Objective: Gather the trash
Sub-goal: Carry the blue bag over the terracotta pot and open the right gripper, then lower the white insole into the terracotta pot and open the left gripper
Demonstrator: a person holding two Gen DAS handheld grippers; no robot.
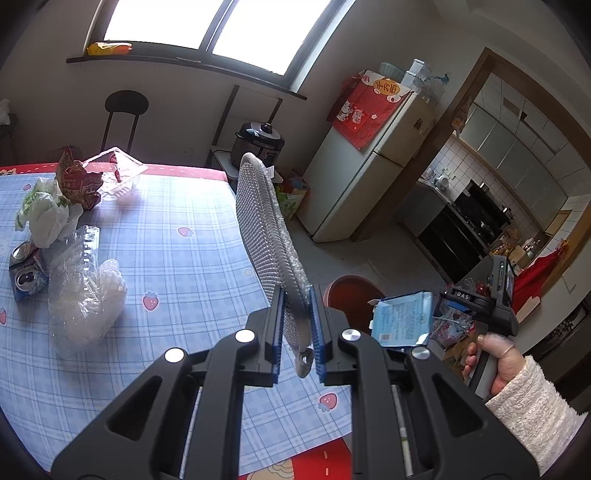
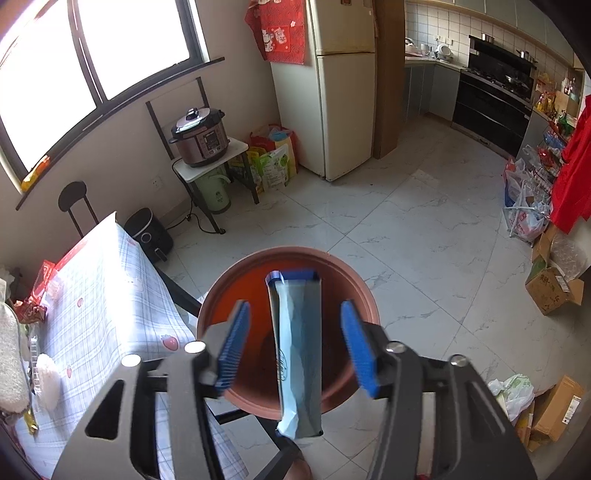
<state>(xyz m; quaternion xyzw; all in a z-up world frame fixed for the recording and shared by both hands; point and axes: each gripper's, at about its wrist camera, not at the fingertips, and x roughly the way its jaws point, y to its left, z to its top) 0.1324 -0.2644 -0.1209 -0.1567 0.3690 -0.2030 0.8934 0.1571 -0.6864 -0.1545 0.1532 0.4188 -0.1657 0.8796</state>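
right gripper (image 2: 293,345) spread wide, blue packet (image 2: 295,343) loose between the pads, above the red bin (image 2: 236,280). left gripper (image 1: 299,332) pinches a bubble-wrap sheet (image 1: 262,221) by its near edge, over the table (image 1: 192,236). both look light, limp, crushable; edge holds suit.

Ahead of the grippers we saw a wide window (image 1: 207,33) pouring daylight over pale walls, its dark sill (image 1: 184,70) running above a round-backed black chair (image 1: 123,114). Beyond the fingers to the right stood a cream fridge (image 2: 340,92) on the white marble-tiled floor (image 2: 424,229). Past it a doorway opened onto a tiled kitchen with a black stove (image 2: 495,110).
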